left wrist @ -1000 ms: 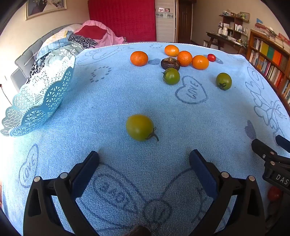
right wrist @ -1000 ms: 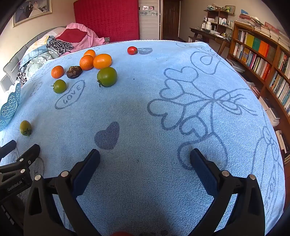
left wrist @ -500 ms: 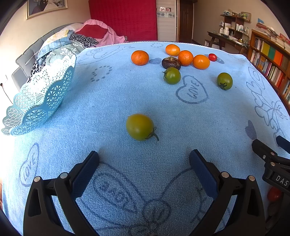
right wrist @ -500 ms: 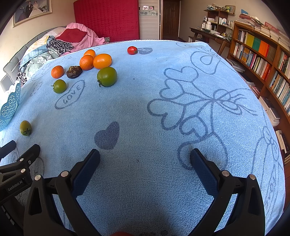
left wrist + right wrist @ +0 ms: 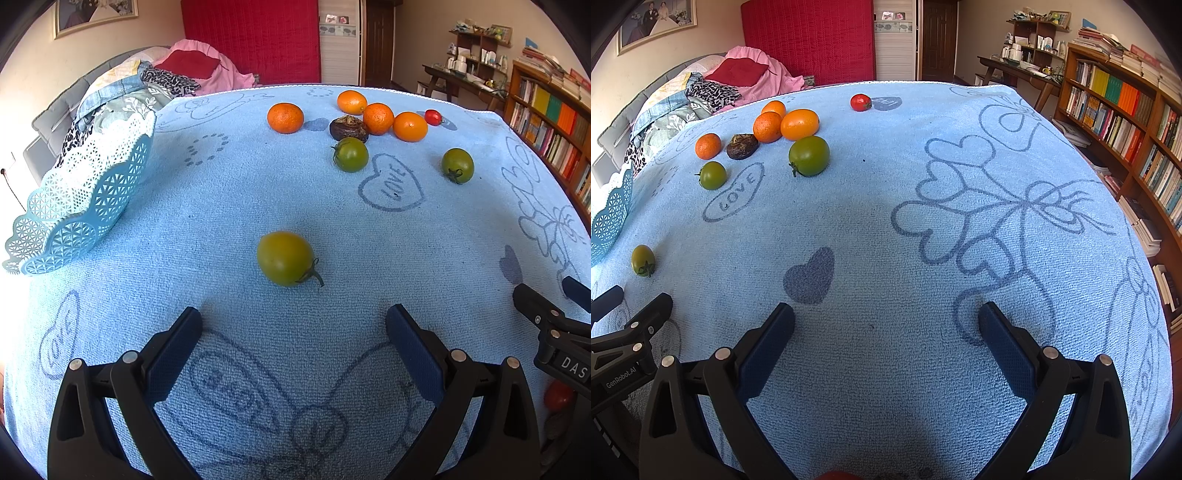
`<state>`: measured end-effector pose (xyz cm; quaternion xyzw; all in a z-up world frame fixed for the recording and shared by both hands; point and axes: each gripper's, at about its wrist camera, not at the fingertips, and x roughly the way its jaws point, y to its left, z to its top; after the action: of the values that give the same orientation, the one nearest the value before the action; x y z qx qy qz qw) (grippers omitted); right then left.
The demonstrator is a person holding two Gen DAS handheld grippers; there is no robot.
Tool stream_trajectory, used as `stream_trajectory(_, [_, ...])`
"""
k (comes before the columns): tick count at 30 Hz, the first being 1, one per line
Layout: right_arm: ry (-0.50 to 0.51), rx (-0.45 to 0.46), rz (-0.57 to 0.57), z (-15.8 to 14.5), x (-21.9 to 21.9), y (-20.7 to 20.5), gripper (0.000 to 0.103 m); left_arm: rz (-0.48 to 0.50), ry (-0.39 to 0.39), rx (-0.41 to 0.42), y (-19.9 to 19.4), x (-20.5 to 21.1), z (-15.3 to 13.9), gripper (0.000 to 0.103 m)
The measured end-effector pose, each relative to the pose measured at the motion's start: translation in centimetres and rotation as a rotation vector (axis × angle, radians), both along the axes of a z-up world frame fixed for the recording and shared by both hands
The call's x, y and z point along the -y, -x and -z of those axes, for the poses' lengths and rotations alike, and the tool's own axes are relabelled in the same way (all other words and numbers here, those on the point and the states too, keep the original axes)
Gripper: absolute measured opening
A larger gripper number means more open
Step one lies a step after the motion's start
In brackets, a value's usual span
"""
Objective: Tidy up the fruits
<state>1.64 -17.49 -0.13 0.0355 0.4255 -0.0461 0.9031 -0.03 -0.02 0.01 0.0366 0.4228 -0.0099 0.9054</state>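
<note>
A yellow-green tomato [image 5: 285,258] lies on the blue towel just ahead of my open left gripper [image 5: 293,338], a short way beyond its fingertips. Farther back sit two green tomatoes [image 5: 350,154] [image 5: 457,165], several oranges [image 5: 285,117], a dark brown fruit [image 5: 348,128] and a small red tomato [image 5: 433,117]. The light-blue lattice basket [image 5: 85,195] stands tilted at the left edge. My right gripper [image 5: 886,332] is open over bare towel with nothing between its fingers; the fruit cluster [image 5: 786,127] lies far ahead to its left, and the yellow-green tomato [image 5: 642,260] at far left.
The towel [image 5: 960,258] covers a table. Bookshelves [image 5: 1126,110] line the right side and a desk [image 5: 1015,70] stands behind. Piled clothes [image 5: 147,85] lie on a sofa beyond the basket. A small red object [image 5: 557,395] shows beside the right gripper's body at the lower right.
The left wrist view has shifted very slightly; the fruits and both grippers stay as they were.
</note>
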Motion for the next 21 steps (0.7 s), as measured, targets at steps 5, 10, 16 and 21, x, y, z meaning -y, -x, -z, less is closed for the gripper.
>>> stream_trajectory(5, [0.0, 0.0, 0.0, 0.0, 0.0, 0.0, 0.101, 0.0, 0.002, 0.001, 0.0, 0.0, 0.0, 0.098])
stream_trajectory(10, [-0.005, 0.002, -0.001, 0.1, 0.0, 0.0, 0.101, 0.0, 0.006, 0.001, -0.1, 0.0, 0.0, 0.098])
stream_trajectory(16, [-0.068, 0.036, 0.007, -0.5, 0.9, 0.4, 0.101, 0.024, 0.038, 0.011, 0.2, -0.4, -0.4, 0.098])
stream_trajectory(21, [-0.124, 0.085, 0.035, -1.7, 2.1, 1.2, 0.101, 0.038, 0.042, 0.055, 1.1, -1.1, -1.5, 0.098])
